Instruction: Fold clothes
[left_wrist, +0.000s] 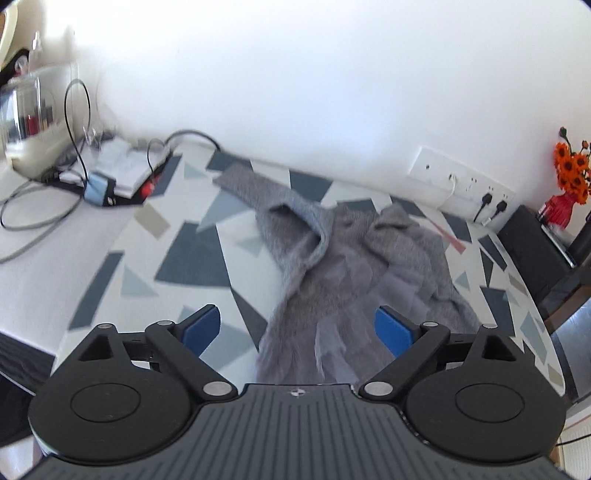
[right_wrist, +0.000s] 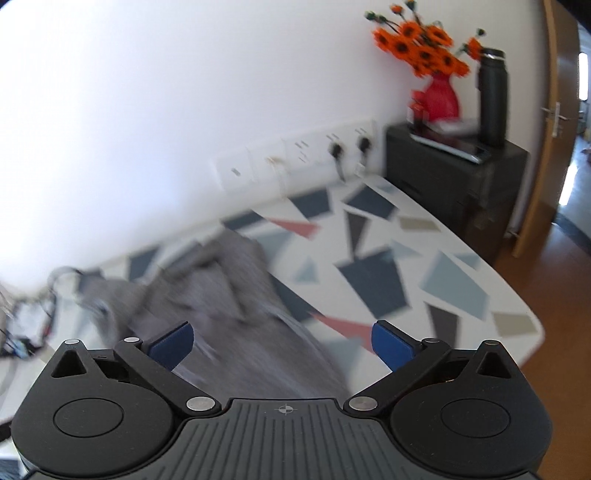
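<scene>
A grey fuzzy garment (left_wrist: 332, 258) lies crumpled on the patterned table (left_wrist: 192, 258), one sleeve stretching toward the back wall. My left gripper (left_wrist: 297, 328) hovers above its near end, jaws wide open, blue pads clear of the cloth. In the right wrist view the same grey garment (right_wrist: 229, 302) appears blurred below and to the left. My right gripper (right_wrist: 282, 345) is open above it, with nothing pinched between its blue pads.
Cables and a white box (left_wrist: 122, 173) sit at the table's back left. Wall sockets (left_wrist: 461, 181) run along the wall. A black cabinet (right_wrist: 454, 173) at the right carries a red vase of orange flowers (right_wrist: 439, 96) and a black bottle (right_wrist: 493, 96). The table's right edge (right_wrist: 517, 295) drops to a wooden floor.
</scene>
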